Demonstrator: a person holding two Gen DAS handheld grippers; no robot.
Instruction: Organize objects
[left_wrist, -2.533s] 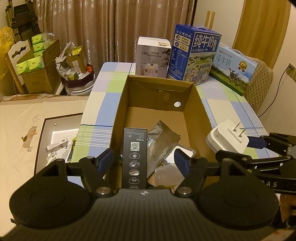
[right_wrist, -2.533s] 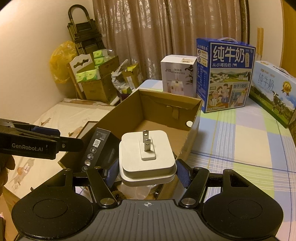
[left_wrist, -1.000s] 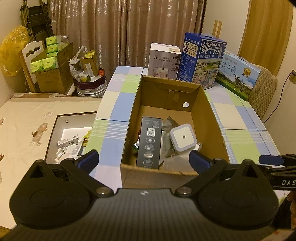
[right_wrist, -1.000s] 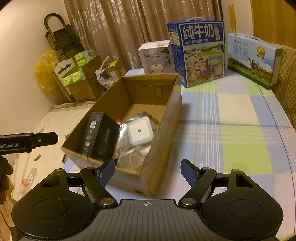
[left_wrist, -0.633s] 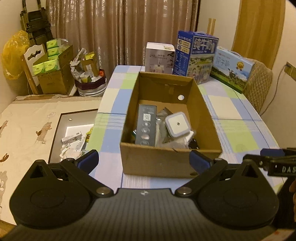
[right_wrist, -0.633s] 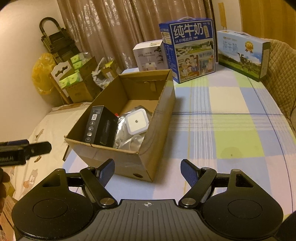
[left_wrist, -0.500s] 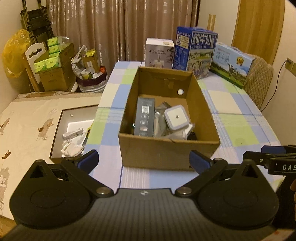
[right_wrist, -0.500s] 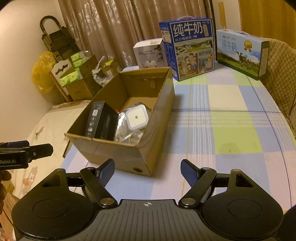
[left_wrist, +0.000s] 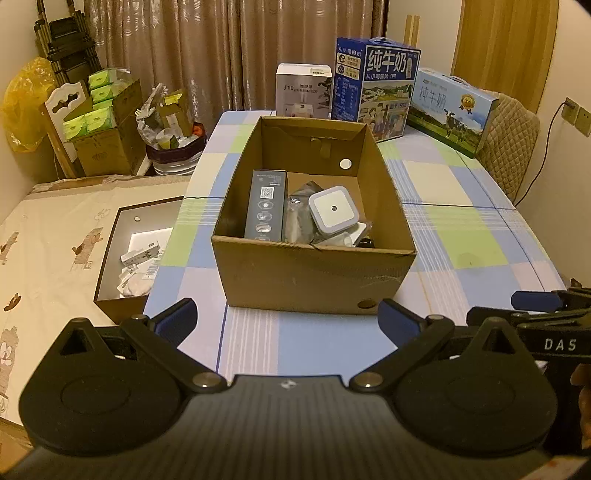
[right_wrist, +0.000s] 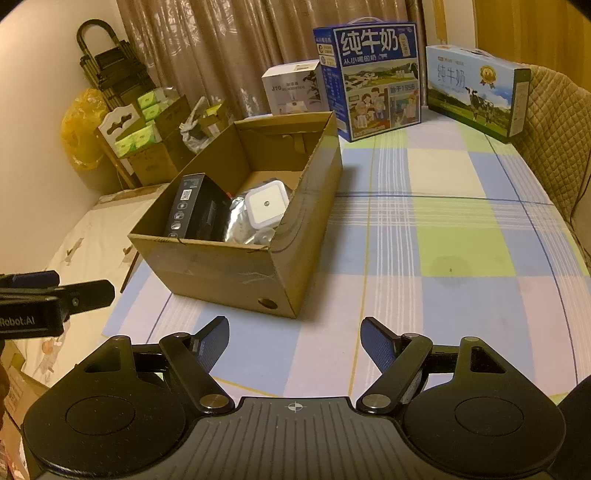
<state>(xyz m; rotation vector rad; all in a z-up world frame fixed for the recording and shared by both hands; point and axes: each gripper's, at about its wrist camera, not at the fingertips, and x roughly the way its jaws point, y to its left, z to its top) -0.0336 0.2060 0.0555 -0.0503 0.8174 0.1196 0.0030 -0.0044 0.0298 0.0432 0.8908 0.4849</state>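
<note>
With both the left tongs (left_wrist: 286, 319) and the right tongs (right_wrist: 293, 338) wide open and empty, I judge the packing done, so keep them clear of the cardboard box (left_wrist: 314, 273) at 12 o'clock on the worktop (left_wrist: 461, 236), where the white plug-in night light (left_wrist: 333, 210) lies beside the black product box (left_wrist: 266, 203).
</note>
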